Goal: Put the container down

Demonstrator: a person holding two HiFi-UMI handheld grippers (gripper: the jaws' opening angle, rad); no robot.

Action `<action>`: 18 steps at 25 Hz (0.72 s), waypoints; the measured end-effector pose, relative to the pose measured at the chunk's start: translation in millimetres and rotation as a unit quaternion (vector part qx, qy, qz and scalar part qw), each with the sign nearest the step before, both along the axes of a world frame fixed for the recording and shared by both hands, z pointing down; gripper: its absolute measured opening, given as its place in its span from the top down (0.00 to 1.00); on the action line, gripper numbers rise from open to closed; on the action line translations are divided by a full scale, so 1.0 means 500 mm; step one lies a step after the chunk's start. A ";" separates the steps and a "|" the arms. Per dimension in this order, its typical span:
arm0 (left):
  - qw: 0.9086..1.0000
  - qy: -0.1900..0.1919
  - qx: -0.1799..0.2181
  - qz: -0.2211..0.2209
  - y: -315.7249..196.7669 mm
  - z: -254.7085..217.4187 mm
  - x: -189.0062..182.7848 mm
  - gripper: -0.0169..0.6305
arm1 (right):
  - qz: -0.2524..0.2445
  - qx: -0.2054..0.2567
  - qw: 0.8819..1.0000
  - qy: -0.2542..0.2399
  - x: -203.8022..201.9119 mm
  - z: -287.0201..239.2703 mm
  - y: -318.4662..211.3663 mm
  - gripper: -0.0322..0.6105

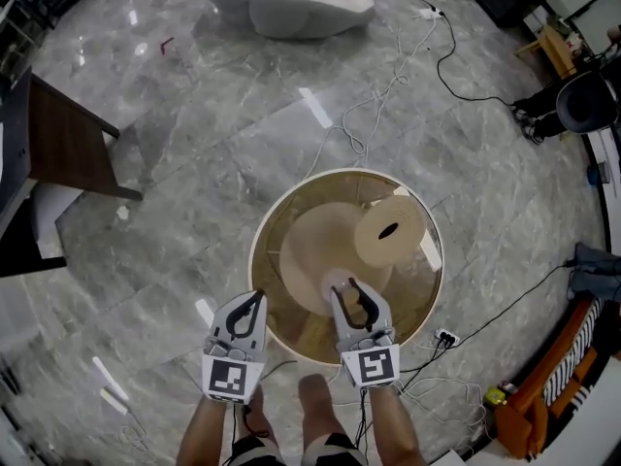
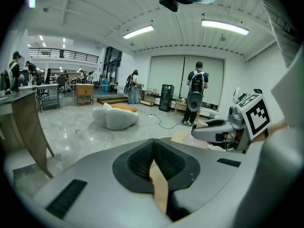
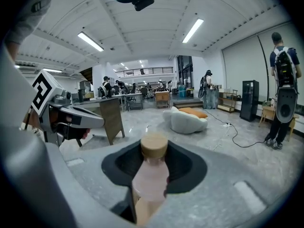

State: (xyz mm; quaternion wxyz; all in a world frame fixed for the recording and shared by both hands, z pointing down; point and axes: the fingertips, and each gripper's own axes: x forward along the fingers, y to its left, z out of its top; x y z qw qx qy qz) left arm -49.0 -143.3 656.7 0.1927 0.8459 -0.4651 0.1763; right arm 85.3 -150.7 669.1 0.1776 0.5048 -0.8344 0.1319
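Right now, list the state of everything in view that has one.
left claw: shut, tips together, nothing clearly held
right claw: shut on the bottle
bottle: gripped, lying along the claw, not released
cap: on the bottle, pointing away from the claw
roll: lying flat on the table, hole up
table: standing, glass top intact
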 end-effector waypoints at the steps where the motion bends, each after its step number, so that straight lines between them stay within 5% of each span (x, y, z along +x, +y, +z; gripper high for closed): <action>1: 1.000 0.002 -0.005 -0.003 -0.004 0.016 -0.001 0.95 | -0.001 -0.003 1.000 0.001 -0.003 0.018 -0.002 0.74; 18: 0.998 0.000 -0.057 -0.009 -0.019 0.299 -0.021 0.95 | -0.019 -0.034 0.999 0.024 -0.026 0.309 -0.032 0.74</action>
